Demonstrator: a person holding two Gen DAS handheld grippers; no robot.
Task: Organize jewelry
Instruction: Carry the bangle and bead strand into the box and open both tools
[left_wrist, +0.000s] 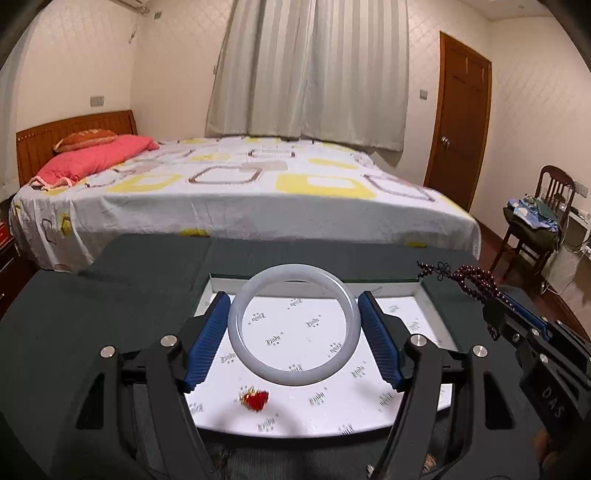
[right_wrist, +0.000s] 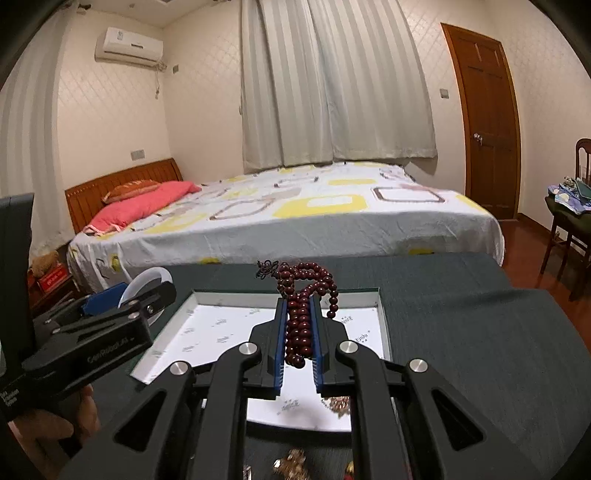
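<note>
Left wrist: left tongs clamp smooth bangle; right tongs pinch round beads.

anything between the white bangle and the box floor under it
Nothing visible does. The left tool holds the white bangle over bare lining of the box; the red brooch lies nearer the camera, off to the side.

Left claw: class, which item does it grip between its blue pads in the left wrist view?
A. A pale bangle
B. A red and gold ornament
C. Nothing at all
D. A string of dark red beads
A: the left claw is shut on the pale bangle, held above the white-lined tray, while the dark red beads sit in the right claw.
</note>
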